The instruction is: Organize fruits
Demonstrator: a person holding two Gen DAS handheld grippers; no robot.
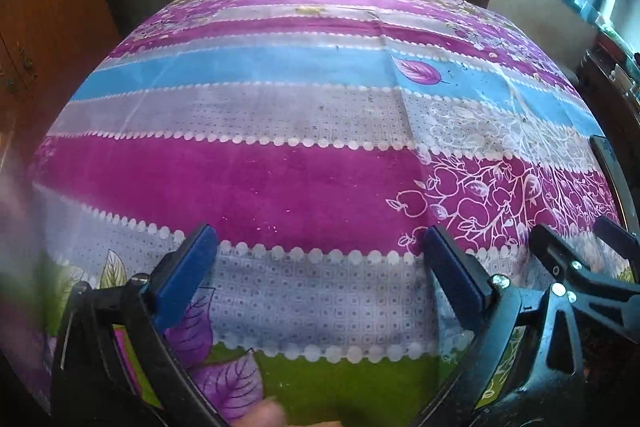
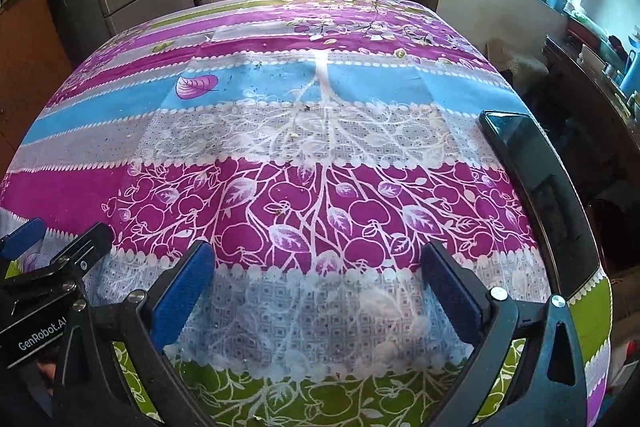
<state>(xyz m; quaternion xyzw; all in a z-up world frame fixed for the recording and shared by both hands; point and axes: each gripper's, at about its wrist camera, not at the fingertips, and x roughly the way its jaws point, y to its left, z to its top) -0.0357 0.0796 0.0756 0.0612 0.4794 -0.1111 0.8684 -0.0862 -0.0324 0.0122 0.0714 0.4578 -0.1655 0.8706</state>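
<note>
Left gripper with blue pads spread wide, gripping nothing; right gripper likewise released and empty, just beside it. Ahead of both, only the striped magenta, blue and grey tablecloth with printed leaves. No fruit visible in either view, so direction, long axis and nearer hand: impossible to tell. Near the right edge, 1 black rectangular tray.

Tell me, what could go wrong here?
The black tray sits right at the table's right edge, so a bump might knock it off. No fruit shows in either view, so the open left gripper and right gripper may have to search. The two grippers are close together and could knock each other.
</note>
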